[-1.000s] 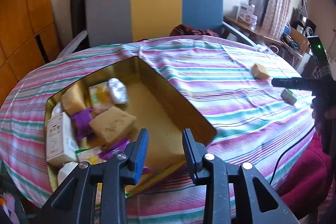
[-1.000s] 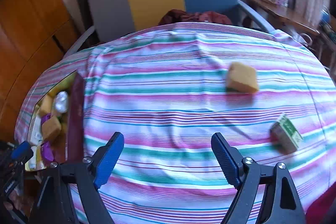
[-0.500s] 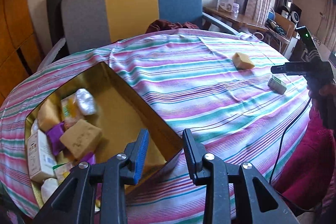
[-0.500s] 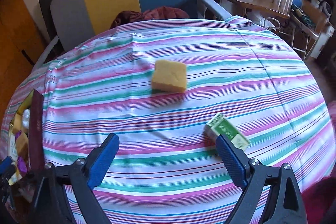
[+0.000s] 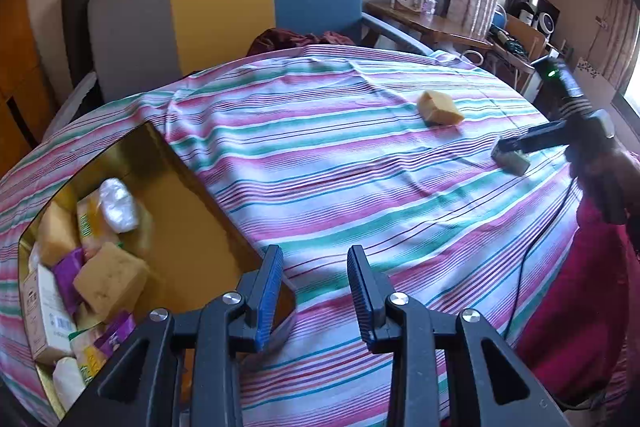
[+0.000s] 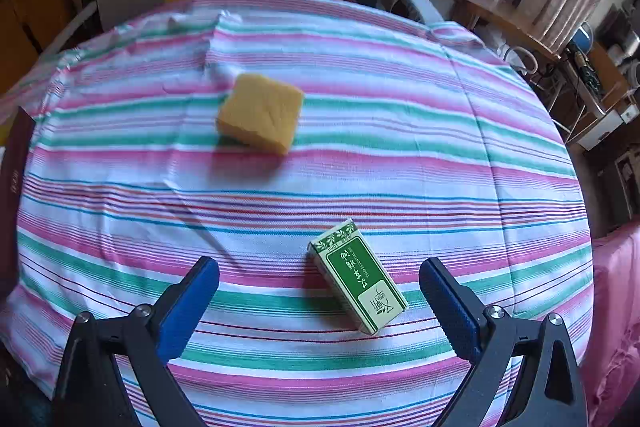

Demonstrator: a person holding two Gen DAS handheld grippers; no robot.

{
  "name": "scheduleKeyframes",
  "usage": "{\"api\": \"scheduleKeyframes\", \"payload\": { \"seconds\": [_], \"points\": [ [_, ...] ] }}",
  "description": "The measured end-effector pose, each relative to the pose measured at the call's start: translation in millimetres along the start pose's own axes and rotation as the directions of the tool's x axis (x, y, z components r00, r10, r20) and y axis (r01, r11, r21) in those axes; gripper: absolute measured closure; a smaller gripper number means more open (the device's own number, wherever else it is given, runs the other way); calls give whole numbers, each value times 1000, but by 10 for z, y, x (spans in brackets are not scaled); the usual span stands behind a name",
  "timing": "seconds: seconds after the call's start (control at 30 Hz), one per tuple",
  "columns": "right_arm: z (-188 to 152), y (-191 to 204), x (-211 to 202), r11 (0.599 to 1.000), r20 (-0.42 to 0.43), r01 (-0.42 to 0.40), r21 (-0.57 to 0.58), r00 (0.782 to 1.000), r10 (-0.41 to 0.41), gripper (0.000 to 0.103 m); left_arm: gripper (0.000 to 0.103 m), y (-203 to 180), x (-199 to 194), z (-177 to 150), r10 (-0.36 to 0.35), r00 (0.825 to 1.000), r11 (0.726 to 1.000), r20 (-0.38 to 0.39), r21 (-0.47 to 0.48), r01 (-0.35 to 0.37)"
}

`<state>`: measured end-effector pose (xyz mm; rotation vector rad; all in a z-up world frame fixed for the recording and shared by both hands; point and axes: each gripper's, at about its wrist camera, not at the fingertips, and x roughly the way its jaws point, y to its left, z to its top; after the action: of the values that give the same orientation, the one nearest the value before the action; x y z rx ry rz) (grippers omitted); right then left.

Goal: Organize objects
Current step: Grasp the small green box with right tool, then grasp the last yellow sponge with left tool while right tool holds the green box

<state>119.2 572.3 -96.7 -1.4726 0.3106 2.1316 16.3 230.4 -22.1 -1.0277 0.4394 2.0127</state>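
- Left wrist view: your left tongs point(image 5: 314, 291) hung part-open with nothing between the blue pads, poised over the near right corner of the gold-lined rectangular tin point(image 5: 224, 223) on the striped-cloth worktop point(image 5: 320, 163). The tin held a tan sponge block point(image 5: 110, 281), a white wrapped packet point(image 5: 118, 205), purple sachets and small cartons, all crowded at its left end. If you had dropped that hand, a finger could have caught the tin wall and skidded the tin on the loose cloth.
- Same view: your right tongs point(image 5: 516, 147) sat right at the small green-and-white carton point(image 5: 512, 159), with the yellow sponge block point(image 5: 440, 107) lying apart beyond it. From here you could not tell whether the tongs touched the carton.
- Right wrist view: your right tongs point(image 6: 320, 291) were spread wide and held nothing; the small green-and-white carton point(image 6: 358, 291) lay flat between the pads, skewed to them and nearer the right one.
- The skew was the main risk, in my judgement: closing would have met corners first, so the carton might have spun or squirted out.
- The light cardboard could have crushed under a hard squeeze.
- Pressing low could have pinched the wrinkled cloth point(image 6: 200, 223) along with the carton and dragged the yellow sponge block point(image 6: 260, 117).
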Motion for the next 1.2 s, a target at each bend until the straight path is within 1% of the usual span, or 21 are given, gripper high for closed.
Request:
{"api": "scheduleKeyframes", "payload": {
  "seconds": [0.13, 0.17, 0.2, 0.23, 0.27, 0.3, 0.43, 0.57, 0.63, 0.73, 0.8, 0.87, 0.93, 1.0, 1.03, 1.07, 1.2],
  "points": [
    [-18, 26, 159, 998, -40, 25, -52, 999, -27, 2, 70, -107, 52, 106, -20, 1000, 1000, 1, 19, 20],
    [-29, 31, 189, 997, -46, 37, -68, 998, -40, 5, 70, -138, 72, 136, -26, 1000, 999, -2, 23, 26],
    [-44, 34, 214, 995, -53, 61, -82, 996, -65, 26, 70, -172, 88, 164, -33, 999, 999, -3, 29, 33],
    [-55, 30, 236, 993, -63, 80, -86, 994, -85, 63, 70, -216, 104, 194, -39, 999, 999, -3, 36, 39],
    [-60, 14, 258, 993, -71, 91, -82, 993, -97, 68, 70, -270, 120, 236, -49, 999, 998, -2, 46, 49],
    [-65, -18, 258, 994, -64, 94, -62, 993, -98, 69, 70, -314, 131, 270, -57, 998, 997, 1, 55, 57],
    [-65, -101, 194, 998, -18, 63, 14, 998, -63, 71, 70, -479, 235, 423, -93, 996, 993, 0, 76, 92],
    [-33, -157, 93, 996, 55, 11, 93, 998, -16, 71, 70, -634, 444, 634, -152, 988, 986, -25, 60, 153],
    [-15, -146, 92, 994, 72, -20, 105, 997, 12, 71, 70, -701, 548, 716, -173, 984, 983, -35, 49, 174],
    [-15, -141, 162, 992, 49, -50, 113, 998, 45, 70, 70, -846, 758, 855, -182, 982, 981, -58, 54, 185],
    [-27, -142, 237, 992, 24, -46, 116, 999, 43, 70, 68, -957, 921, 942, -187, 979, 980, -82, 60, 192],
    [-33, -151, 254, 992, 20, -50, 118, 999, 48, 70, 60, -1042, 1049, 1018, -200, 975, 977, -103, 57, 206],
    [-19, -178, 273, 991, 17, -54, 124, 998, 52, 71, 59, -1130, 1174, 1109, -214, 970, 974, -119, 51, 221],
    [-44, -182, 293, 990, -7, -53, 132, 999, 54, 72, 55, -1225, 1324, 1236, -227, 964, 971, -137, 42, 234],
    [-50, -188, 313, 989, -18, -50, 137, 998, 53, 72, 48, -1268, 1396, 1300, -232, 962, 970, -143, 40, 240],
    [-58, -194, 325, 989, -27, -49, 142, 998, 54, 72, 43, -1306, 1448, 1356, -238, 960, 969, -147, 38, 246],
    [-61, -252, 346, 985, -37, -56, 165, 997, 63, 72, 41, -1510, 1694, 1618, -246, 957, 967, -154, 31, 254]
  ]
}}
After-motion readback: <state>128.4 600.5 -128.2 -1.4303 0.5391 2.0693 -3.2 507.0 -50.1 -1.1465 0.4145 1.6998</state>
